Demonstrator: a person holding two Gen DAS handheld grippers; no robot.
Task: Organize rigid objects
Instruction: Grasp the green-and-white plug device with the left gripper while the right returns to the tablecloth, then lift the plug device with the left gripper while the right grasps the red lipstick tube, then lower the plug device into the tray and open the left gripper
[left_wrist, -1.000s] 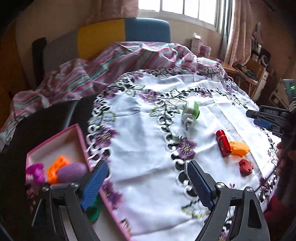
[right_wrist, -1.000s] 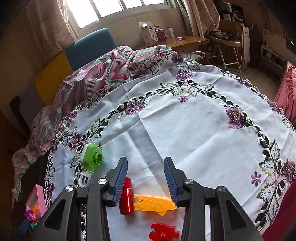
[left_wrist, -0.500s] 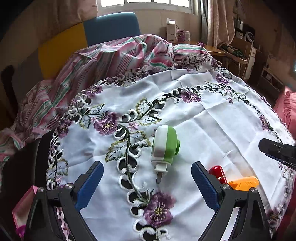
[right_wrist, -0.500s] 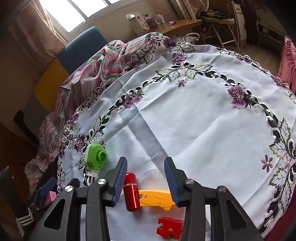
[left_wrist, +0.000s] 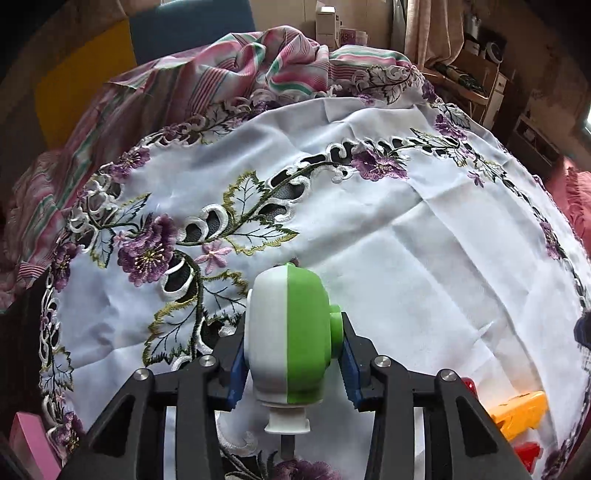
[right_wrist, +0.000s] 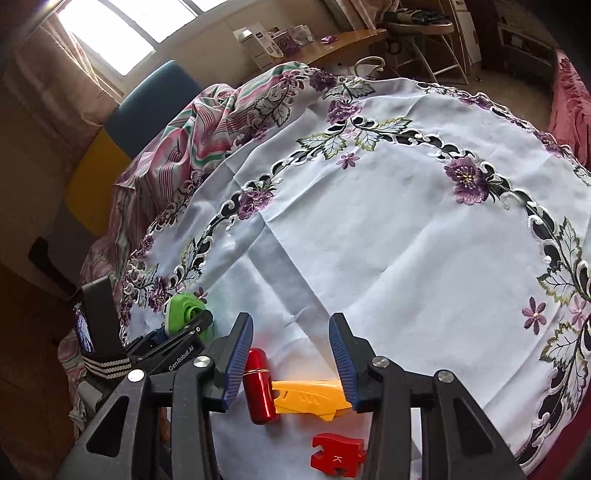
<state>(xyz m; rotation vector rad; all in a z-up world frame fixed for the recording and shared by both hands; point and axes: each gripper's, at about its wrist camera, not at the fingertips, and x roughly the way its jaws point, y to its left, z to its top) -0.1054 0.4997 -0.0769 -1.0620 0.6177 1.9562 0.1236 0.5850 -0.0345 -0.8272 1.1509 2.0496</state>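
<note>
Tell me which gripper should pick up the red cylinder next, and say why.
Right. The right gripper is open and empty, with the red cylinder lying just by its left finger. The left gripper is busy, shut on the green and white plug-in device.

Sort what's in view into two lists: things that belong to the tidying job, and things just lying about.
Job:
- green-and-white plastic plug-in device, between the left gripper fingers
- red metal cylinder
- yellow plastic toy piece
- red puzzle-shaped block marked K
- pink box corner

Lying about:
- embroidered white tablecloth
- striped pink cloth
- boxes by the window
</note>
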